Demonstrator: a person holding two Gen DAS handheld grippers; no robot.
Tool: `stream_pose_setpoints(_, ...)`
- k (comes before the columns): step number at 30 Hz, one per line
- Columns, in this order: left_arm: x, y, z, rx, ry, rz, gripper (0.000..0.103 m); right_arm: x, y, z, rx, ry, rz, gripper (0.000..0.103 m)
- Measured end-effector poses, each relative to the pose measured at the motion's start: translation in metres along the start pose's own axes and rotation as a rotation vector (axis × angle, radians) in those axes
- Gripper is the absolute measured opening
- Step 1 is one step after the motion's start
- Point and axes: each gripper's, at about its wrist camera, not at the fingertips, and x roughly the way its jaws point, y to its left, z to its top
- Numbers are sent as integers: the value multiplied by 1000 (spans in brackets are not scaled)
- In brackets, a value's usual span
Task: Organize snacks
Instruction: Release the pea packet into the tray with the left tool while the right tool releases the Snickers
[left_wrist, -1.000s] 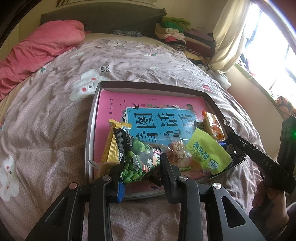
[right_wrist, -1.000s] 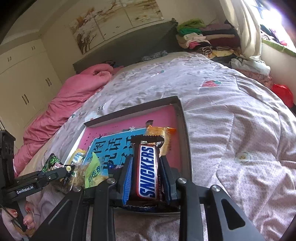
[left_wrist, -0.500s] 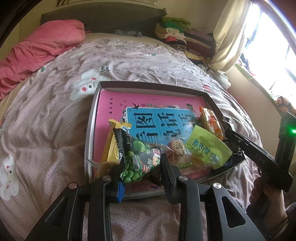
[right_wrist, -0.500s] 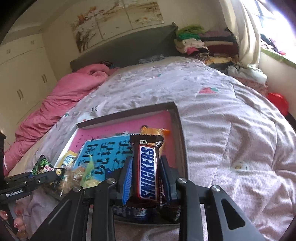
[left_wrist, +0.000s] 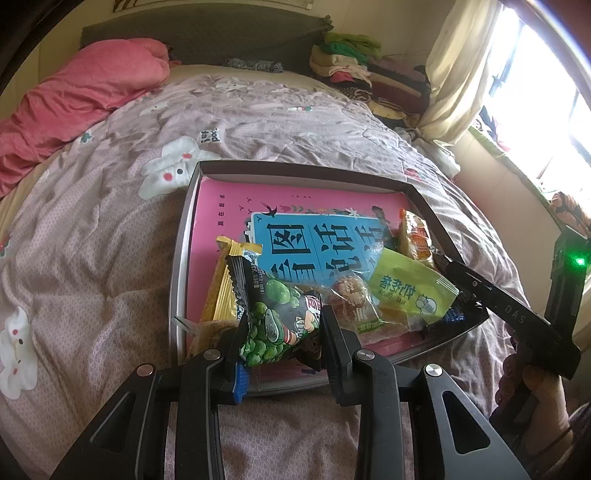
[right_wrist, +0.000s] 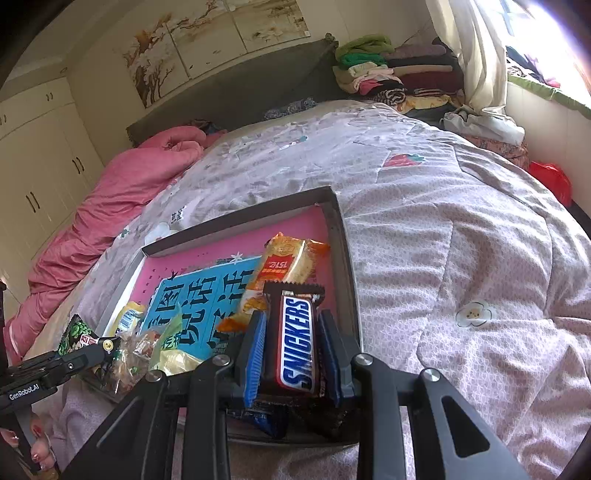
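Snickers bar (right_wrist: 297, 343) upright; green pea packet (left_wrist: 275, 317) tilted over tray (left_wrist: 184, 236).

We see the right gripper (right_wrist: 291, 345) clamped on a Snickers bar (right_wrist: 297, 339) over the tray's (right_wrist: 345, 258) near right corner, orange packet (right_wrist: 286, 267) just behind; left gripper (right_wrist: 79, 352) pinching a green bag (right_wrist: 75, 332).

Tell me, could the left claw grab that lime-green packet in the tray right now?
Probably not yet: the left claw is shut on the green pea bag. The lime-green packet lies uncovered atop the pile, so the way looks clear otherwise.
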Motion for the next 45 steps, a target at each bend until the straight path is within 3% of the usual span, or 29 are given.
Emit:
stream_pose_setpoints(16, 5, 2, 0, -7, 7, -4, 37, -7, 2, -4, 7, 6, 35, 30)
stream_pose_setpoints(28, 4, 9, 6, -29, -1, 9, 49, -11, 4, -6, 7, 3, 39, 30)
stream_pose_setpoints(30, 3, 8, 6, -25, -3, 15, 57, -12, 4, -7, 11, 1, 43, 30)
stream_pose_setpoints(39, -1, 6, 6, -22, -4, 24, 66, -15, 2, -5, 20, -8, 40, 30)
stream_pose_setpoints(45, -3, 7, 6, -24, -5, 26, 66, -17, 1, -3, 24, -13, 39, 31)
